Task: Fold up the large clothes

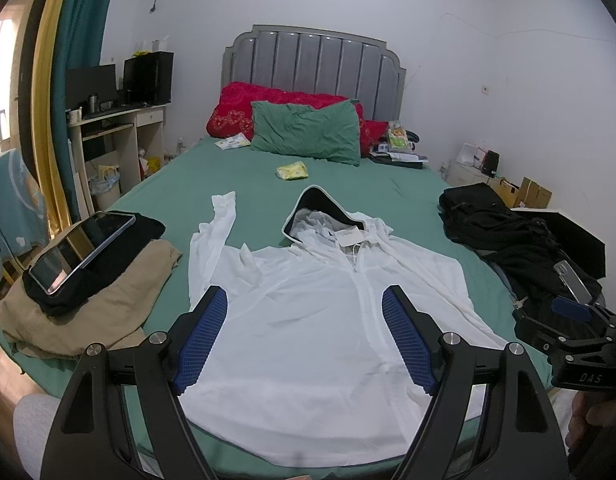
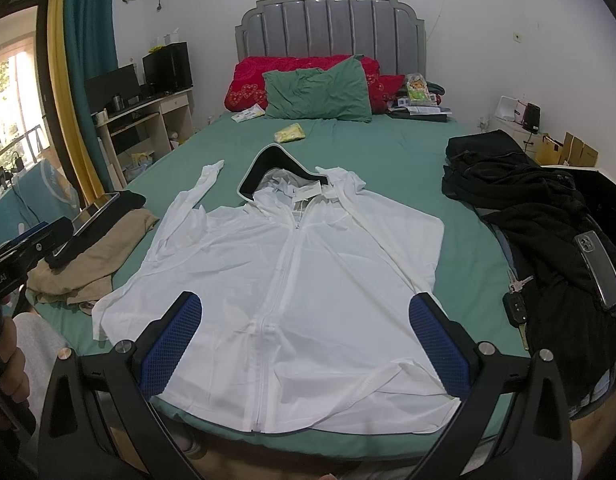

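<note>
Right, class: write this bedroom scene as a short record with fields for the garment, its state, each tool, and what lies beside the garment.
garment: white hoodie
state: spread flat, front up, zipped, unfolded, on the bed
left tool: open, above the hoodie, holding nothing
right tool: open, above the hoodie, holding nothing
left of hoodie: tablet on folded clothes
right of hoodie: black clothes, phone, keys
</note>
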Action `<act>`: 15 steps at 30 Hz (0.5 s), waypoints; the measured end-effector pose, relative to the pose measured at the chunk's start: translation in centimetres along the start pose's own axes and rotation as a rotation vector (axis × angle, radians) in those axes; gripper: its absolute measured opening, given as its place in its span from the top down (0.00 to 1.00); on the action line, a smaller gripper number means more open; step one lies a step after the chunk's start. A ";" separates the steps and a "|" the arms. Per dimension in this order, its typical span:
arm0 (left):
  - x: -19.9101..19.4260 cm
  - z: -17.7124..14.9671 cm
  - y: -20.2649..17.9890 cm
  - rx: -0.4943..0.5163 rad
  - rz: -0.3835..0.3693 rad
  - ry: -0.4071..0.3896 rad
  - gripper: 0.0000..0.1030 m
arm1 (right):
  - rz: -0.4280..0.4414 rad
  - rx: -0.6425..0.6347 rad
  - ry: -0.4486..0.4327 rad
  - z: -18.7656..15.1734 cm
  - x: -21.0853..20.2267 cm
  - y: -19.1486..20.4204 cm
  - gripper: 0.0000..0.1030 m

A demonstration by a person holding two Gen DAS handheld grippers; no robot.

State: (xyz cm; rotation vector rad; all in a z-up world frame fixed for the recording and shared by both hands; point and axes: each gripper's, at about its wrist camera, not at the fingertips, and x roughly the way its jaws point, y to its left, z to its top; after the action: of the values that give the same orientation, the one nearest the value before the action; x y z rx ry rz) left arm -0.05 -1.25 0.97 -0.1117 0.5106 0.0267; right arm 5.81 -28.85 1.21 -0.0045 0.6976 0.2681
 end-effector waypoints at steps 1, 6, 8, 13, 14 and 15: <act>0.0 0.0 0.0 -0.001 -0.002 0.001 0.20 | 0.000 -0.001 0.000 0.0 0.1 0.1 0.01; 0.0 0.0 0.0 0.000 -0.002 0.002 0.20 | 0.000 -0.002 0.000 0.0 0.1 0.0 0.01; 0.1 -0.1 0.2 0.000 -0.002 0.001 0.20 | 0.000 -0.001 0.000 0.0 0.1 0.1 0.01; 0.0 0.0 0.0 -0.002 -0.001 0.002 0.20 | 0.000 -0.001 -0.001 0.0 0.1 0.1 0.01; 0.1 -0.1 0.2 -0.001 -0.002 0.001 0.20 | 0.000 -0.002 0.000 0.0 0.0 0.0 0.01; 0.0 0.0 0.0 -0.002 -0.002 0.001 0.20 | 0.000 -0.001 0.000 0.0 0.1 0.1 0.01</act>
State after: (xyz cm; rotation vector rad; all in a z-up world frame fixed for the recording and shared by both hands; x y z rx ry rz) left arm -0.08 -1.21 0.95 -0.1136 0.5111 0.0254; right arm 5.85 -28.78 1.18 -0.0058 0.6972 0.2688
